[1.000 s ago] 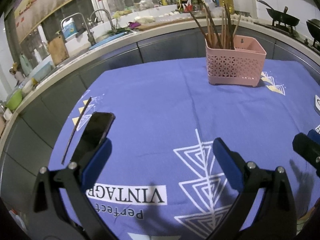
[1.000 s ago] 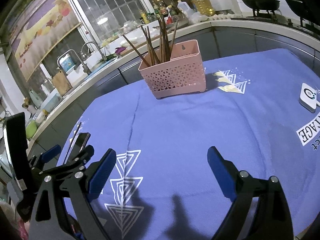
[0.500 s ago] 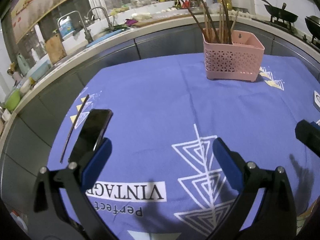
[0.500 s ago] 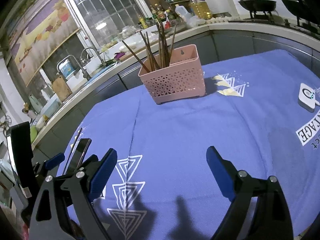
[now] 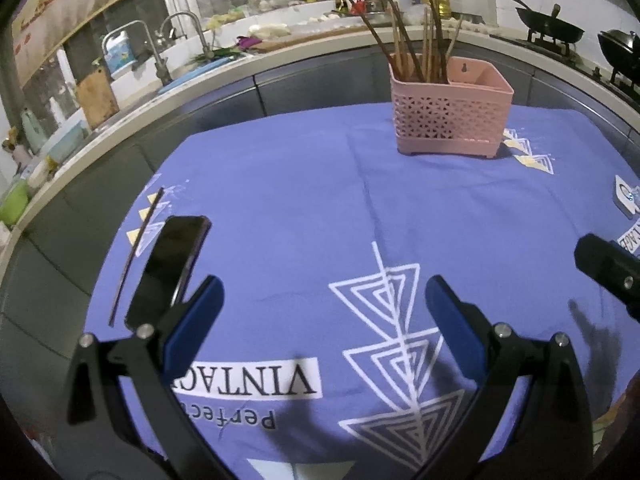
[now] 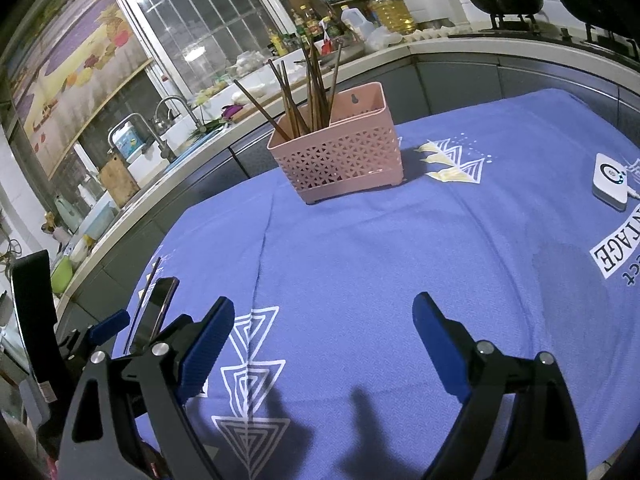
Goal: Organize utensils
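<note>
A pink perforated utensil basket [image 5: 452, 118] stands at the far side of the blue tablecloth [image 5: 300, 200] with several brown chopsticks [image 5: 412, 52] upright in it; it also shows in the right wrist view [image 6: 340, 152]. One dark chopstick [image 5: 136, 256] lies flat near the cloth's left edge, also in the right wrist view [image 6: 146, 296]. My left gripper [image 5: 322, 300] is open and empty above the near cloth. My right gripper [image 6: 324, 320] is open and empty, to the right of the left one.
A black phone [image 5: 168, 268] lies next to the loose chopstick. A small white device [image 6: 610, 182] sits at the cloth's right side. A counter with a sink [image 5: 176, 52], bottles and woks [image 5: 552, 32] runs behind the table.
Both grippers have pulled back and risen slightly, so the basket looks a little farther. Nothing on the table has moved.
</note>
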Available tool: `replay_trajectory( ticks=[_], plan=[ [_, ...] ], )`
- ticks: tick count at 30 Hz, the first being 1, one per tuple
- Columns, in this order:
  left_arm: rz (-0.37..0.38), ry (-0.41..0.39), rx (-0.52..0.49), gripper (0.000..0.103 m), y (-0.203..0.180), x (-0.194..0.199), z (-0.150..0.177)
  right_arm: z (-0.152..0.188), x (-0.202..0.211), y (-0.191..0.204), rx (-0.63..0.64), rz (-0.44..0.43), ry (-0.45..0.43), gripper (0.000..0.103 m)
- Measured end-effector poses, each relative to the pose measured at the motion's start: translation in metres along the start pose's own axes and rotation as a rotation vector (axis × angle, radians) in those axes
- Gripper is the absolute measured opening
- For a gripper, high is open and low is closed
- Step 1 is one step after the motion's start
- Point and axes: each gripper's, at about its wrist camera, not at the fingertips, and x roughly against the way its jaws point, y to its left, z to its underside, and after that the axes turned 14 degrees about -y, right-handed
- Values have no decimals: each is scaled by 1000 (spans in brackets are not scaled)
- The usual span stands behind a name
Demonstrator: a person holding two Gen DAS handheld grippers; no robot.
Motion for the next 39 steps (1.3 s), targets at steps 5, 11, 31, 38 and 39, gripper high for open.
replay_trajectory(
  ticks=[5,11,31,38,39],
  plan=[
    [8,4,-28,97,-8,1,2,0,0,0,1,-1,-1,89],
    [21,1,-27,97,-9,3,3,-1,2,-1,3,0,-11,89],
    [-43,16,-19,97,-6,-4,5,0,6,3,17,8,-42,89],
    [-58,8,-12,97,-1,-6,3,-1,9,8,45,8,-71,89],
    [-60,4,-16,97,-1,-5,4,-1,9,8,47,8,-75,89]
  ],
)
